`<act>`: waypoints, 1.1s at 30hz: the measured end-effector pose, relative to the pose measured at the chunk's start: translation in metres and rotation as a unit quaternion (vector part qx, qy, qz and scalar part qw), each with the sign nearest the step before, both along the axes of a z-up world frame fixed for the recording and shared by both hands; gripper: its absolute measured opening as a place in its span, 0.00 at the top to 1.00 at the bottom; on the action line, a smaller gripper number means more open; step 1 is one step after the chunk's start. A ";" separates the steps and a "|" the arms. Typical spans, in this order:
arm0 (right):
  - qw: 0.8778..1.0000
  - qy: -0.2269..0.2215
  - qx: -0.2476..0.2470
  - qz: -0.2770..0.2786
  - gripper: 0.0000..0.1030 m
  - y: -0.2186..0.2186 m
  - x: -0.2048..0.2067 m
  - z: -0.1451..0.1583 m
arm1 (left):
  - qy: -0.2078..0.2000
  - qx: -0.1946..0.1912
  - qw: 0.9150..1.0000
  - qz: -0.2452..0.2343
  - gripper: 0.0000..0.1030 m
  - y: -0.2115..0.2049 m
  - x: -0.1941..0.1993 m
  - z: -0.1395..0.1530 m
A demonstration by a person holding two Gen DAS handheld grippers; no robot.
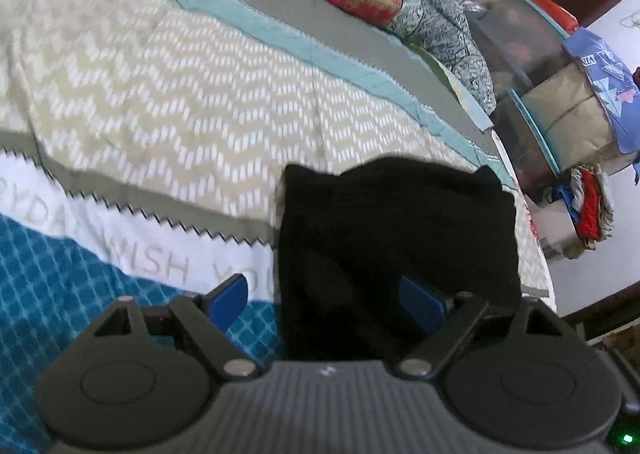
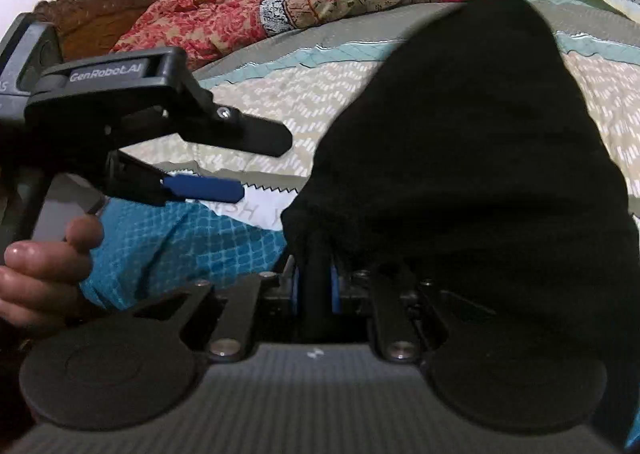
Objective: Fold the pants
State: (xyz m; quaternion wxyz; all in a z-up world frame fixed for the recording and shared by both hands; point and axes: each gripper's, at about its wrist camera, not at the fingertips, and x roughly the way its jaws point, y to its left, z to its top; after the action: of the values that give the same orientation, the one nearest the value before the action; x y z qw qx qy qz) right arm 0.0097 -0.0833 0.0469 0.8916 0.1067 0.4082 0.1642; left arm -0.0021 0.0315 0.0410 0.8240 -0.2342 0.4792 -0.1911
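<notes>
Here, right tongs (image 2: 316, 290) tight on black pants (image 2: 460, 158), left tongs (image 1: 326, 296) wide.

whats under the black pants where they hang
Below the black pants lies the patterned bedspread, visible around them. The part directly beneath is covered, so anything lying there cannot be seen.

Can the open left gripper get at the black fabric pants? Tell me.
Probably yes. The left gripper stands open with the black fabric pants already draped between its blue pads, and nothing blocks it. The right gripper is shut on the same cloth.
</notes>
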 end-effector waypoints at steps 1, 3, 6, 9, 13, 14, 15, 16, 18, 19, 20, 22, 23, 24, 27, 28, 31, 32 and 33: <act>1.000 -0.004 0.003 0.007 0.75 -0.001 -0.002 0.007 | 0.000 -0.003 1.000 -0.005 0.17 -0.003 0.002 -0.002; 0.999 -0.011 0.023 0.025 0.54 -0.010 -0.006 0.019 | -0.001 0.001 1.000 -0.017 0.15 -0.012 0.008 -0.005; 0.998 -0.048 0.016 0.036 0.50 -0.019 -0.024 0.038 | 0.001 0.012 0.999 -0.032 0.15 -0.027 0.016 -0.010; 0.996 -0.092 -0.001 0.005 0.50 -0.045 -0.039 0.055 | 0.002 0.016 0.999 -0.051 0.52 -0.040 0.021 -0.012; 0.990 -0.105 -0.006 -0.093 0.64 -0.095 -0.030 0.063 | -0.018 0.055 0.997 -0.052 0.79 -0.048 0.016 -0.009; 0.989 -0.103 -0.001 -0.106 0.73 -0.103 -0.023 0.063 | -0.023 0.056 0.997 -0.049 0.81 -0.046 0.014 -0.006; 0.988 -0.103 0.009 -0.113 0.73 -0.107 -0.015 0.060 | -0.029 0.058 0.997 -0.047 0.82 -0.045 0.011 -0.003; 0.988 -0.100 0.023 -0.112 0.73 -0.110 -0.006 0.056 | -0.036 0.062 0.996 -0.045 0.83 -0.044 0.008 0.000; 0.990 -0.080 0.037 -0.107 0.72 -0.112 0.014 0.042 | -0.047 0.075 0.995 -0.041 0.86 -0.042 0.002 0.005; 0.992 -0.067 0.035 -0.103 0.72 -0.110 0.020 0.035 | -0.049 0.086 0.994 -0.040 0.87 -0.043 0.001 0.006; 0.994 -0.053 0.019 -0.092 0.73 -0.105 0.029 0.025 | -0.049 0.095 0.993 -0.040 0.87 -0.044 0.001 0.005; 0.996 -0.030 -0.030 -0.084 0.75 -0.093 0.046 0.007 | -0.043 0.113 0.992 -0.040 0.87 -0.046 0.004 -0.001; 0.995 -0.007 -0.024 -0.096 0.75 -0.096 0.053 -0.003 | -0.037 0.119 0.991 -0.040 0.87 -0.047 0.005 -0.004; 0.994 0.001 -0.008 -0.104 0.75 -0.099 0.054 -0.005 | -0.031 0.120 0.992 -0.038 0.86 -0.047 0.006 -0.005; 0.996 -0.011 -0.015 -0.086 0.74 -0.104 0.039 0.013 | -0.043 0.113 0.992 -0.030 0.83 -0.042 0.004 0.009; 0.996 -0.025 -0.013 -0.088 0.73 -0.107 0.031 0.022 | -0.054 0.109 0.992 -0.023 0.84 -0.038 0.003 0.016; 0.993 -0.068 0.018 -0.092 0.70 -0.122 0.001 0.045 | -0.081 0.079 0.993 -0.016 0.84 -0.032 0.004 0.039; 0.993 -0.073 0.024 -0.087 0.70 -0.124 -0.006 0.049 | -0.086 0.071 0.994 -0.022 0.84 -0.035 0.005 0.044; 0.994 -0.073 0.024 -0.081 0.70 -0.124 -0.011 0.053 | -0.088 0.064 0.994 -0.032 0.84 -0.040 0.006 0.047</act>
State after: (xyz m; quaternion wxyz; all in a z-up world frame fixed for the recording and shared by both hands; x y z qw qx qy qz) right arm -0.0017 -0.2070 0.0995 0.9266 0.1487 0.3279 0.1083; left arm 0.0041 -0.0080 0.0883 0.8698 -0.1478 0.4233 -0.2060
